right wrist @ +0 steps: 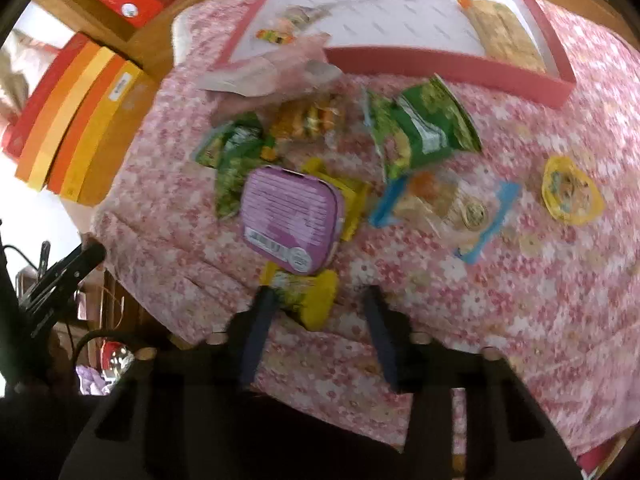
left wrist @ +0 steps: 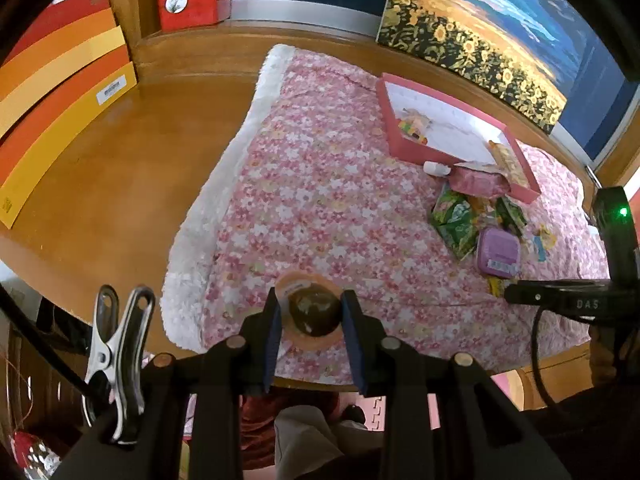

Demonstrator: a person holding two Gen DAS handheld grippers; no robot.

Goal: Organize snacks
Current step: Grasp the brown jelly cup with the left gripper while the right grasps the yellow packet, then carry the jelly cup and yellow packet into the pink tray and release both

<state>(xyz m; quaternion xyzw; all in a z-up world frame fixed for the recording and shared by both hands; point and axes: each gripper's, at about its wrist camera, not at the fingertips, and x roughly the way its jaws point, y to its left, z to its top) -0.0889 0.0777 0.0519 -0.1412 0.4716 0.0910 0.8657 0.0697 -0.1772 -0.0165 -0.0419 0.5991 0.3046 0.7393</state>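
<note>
Left hand-held gripper clamped on round glossy jelly cup; right hand-held gripper agape over fleecy floral cloth.

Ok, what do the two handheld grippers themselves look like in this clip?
Both are black plastic with two dark blue fingers. The left gripper has round tan pegs along its body and a metal spring clamp clipped at its left. The right gripper has the same pegs; seen from the left camera, it carries a green light, white lettering and a black cable.

Wooden table under floral blanket, striped boxes.
</note>
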